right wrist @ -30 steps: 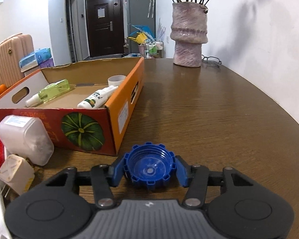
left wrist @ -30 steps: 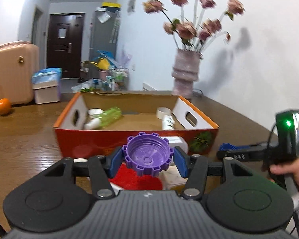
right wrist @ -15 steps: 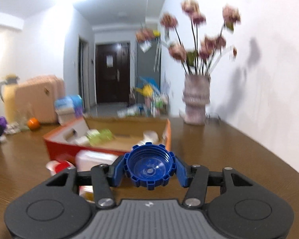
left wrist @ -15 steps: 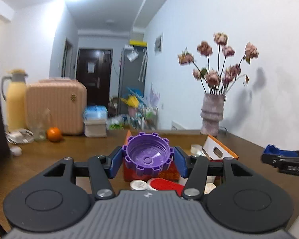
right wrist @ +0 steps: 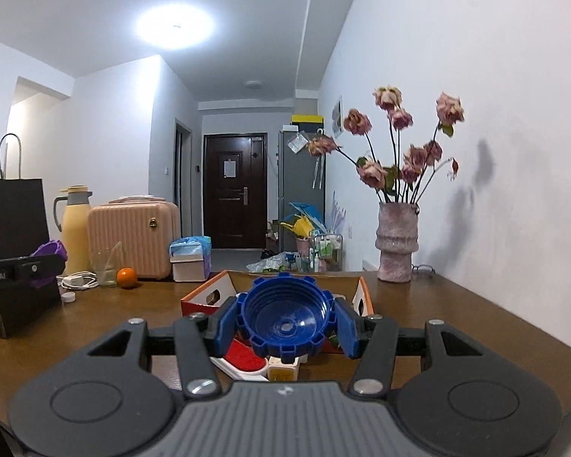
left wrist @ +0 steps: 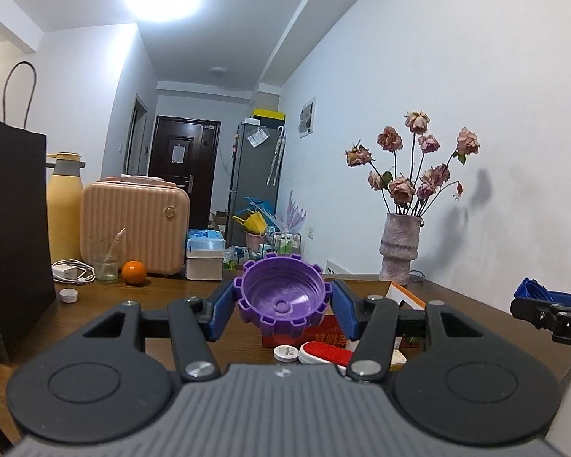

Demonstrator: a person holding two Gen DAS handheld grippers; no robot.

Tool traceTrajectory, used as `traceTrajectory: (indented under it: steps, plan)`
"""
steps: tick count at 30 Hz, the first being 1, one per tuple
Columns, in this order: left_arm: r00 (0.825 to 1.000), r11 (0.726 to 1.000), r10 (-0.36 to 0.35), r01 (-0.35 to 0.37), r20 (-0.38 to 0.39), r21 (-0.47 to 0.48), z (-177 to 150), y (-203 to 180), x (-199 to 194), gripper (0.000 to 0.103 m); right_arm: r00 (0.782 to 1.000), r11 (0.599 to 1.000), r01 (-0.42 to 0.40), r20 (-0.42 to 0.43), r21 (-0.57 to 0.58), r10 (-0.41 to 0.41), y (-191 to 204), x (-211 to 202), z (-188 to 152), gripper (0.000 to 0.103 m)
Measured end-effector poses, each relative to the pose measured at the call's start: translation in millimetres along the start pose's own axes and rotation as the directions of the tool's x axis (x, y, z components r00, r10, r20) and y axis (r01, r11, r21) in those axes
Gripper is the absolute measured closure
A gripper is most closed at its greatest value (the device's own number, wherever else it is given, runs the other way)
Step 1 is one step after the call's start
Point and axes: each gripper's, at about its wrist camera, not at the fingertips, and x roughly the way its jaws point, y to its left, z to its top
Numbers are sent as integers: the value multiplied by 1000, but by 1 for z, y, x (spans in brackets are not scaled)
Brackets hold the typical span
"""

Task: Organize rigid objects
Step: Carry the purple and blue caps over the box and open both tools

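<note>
Left gripper [left wrist: 283, 314]: held level above the desk [left wrist: 163, 304], pointing down the room toward the door [left wrist: 182, 175]; seen from the right wrist view at far left [right wrist: 38, 266], raised beside the black bag [right wrist: 11, 224].
Left fingers [left wrist: 221, 312]: clenched on the purple cap [left wrist: 283, 301] from both sides, its open hollow facing the camera.
Right gripper [right wrist: 285, 327]: held level above the desk, also aimed toward the door; its tip shows at the right edge of the left wrist view [left wrist: 544, 304], roughly level with the left gripper.
Right fingers [right wrist: 226, 323]: clenched on the blue cap [right wrist: 285, 320], hollow side toward the camera.
Box [right wrist: 205, 295]: orange cardboard, open top, on the desk beyond and below the right gripper, partly hidden by the blue cap; contents cannot be told.
Loose items: a red-and-white piece [right wrist: 247, 360] and a small cream block [right wrist: 281, 369] lie on the desk just in front of the box, under the right fingers; a round white lid [left wrist: 285, 353] lies beside the red piece in the left view.
Vase [right wrist: 396, 243]: upright at the desk's far right, holding dried roses, near the wall.
Far left of desk: thermos [right wrist: 76, 228], pink case [right wrist: 133, 238], glass [right wrist: 104, 268], orange [right wrist: 126, 277], white charger [right wrist: 76, 281], small white cap [right wrist: 69, 297].
</note>
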Motion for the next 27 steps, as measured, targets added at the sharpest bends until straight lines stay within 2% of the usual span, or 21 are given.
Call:
traceTrajectory:
  steps: [8, 14, 27]
  plan:
    - [1000, 1000, 7, -7, -2, -5, 0, 6, 3, 47, 1000, 1000, 3, 18, 6, -3, 1, -2, 3, 51]
    - [999, 1000, -8, 8, -44, -2, -4, 6, 33, 47, 1000, 999, 6, 10, 37, -6, -7, 14, 0, 51]
    - [998, 997, 9, -5, -54, 79, 13, -1, 156, 47, 998, 997, 0, -60, 79, 5, -33, 130, 10, 51]
